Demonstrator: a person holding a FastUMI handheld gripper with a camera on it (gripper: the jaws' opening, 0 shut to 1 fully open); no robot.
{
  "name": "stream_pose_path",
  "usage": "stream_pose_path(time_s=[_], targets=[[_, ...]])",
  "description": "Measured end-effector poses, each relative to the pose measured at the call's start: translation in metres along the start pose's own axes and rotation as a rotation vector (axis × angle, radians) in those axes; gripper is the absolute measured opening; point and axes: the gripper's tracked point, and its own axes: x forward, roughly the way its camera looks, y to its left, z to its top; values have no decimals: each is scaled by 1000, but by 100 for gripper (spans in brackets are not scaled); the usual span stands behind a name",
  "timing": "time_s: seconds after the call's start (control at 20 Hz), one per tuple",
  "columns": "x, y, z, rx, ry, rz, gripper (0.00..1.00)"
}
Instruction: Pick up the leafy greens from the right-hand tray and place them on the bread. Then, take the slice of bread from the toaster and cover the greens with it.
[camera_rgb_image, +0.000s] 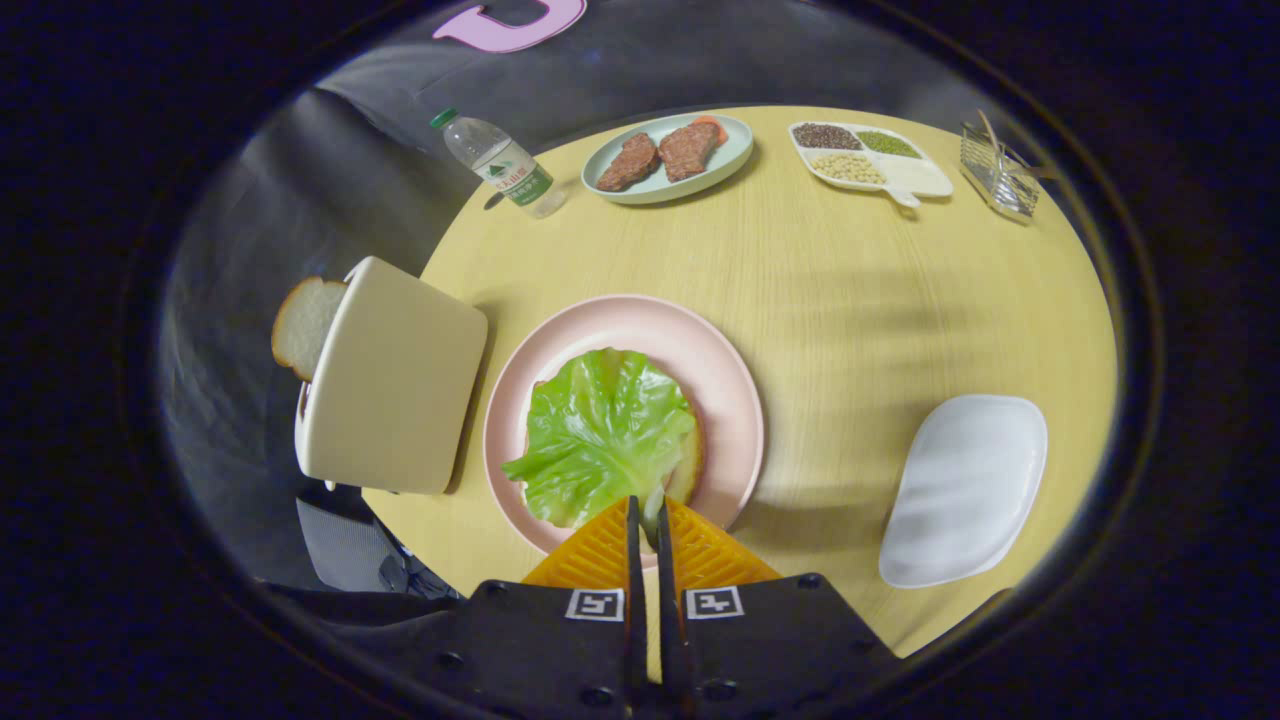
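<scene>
A green lettuce leaf lies spread over a slice of bread on the pink plate; just the bread's right rim peeks out from under it. My gripper is at the leaf's near edge. Its orange fingers stand almost together, with a thin sliver of the leaf pinched between the tips. Left of the plate stands the cream toaster, and a bread slice sticks out of its top. The white tray to the right of the fingers holds nothing.
Across the round wooden table are a water bottle, a pale plate with two pieces of meat, a divided dish of beans and grains and a small metal rack. The toaster sits at the table's left edge.
</scene>
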Motion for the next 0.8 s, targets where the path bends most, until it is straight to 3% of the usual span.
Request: stream_pose_path(time_s=[0.3, 0.55, 0.8], targets=[[-18, 1, 3, 80, -30, -20, 100], [-48, 27, 17, 178, -58, 28, 100], [-82, 51, 29, 142, -74, 23, 100]])
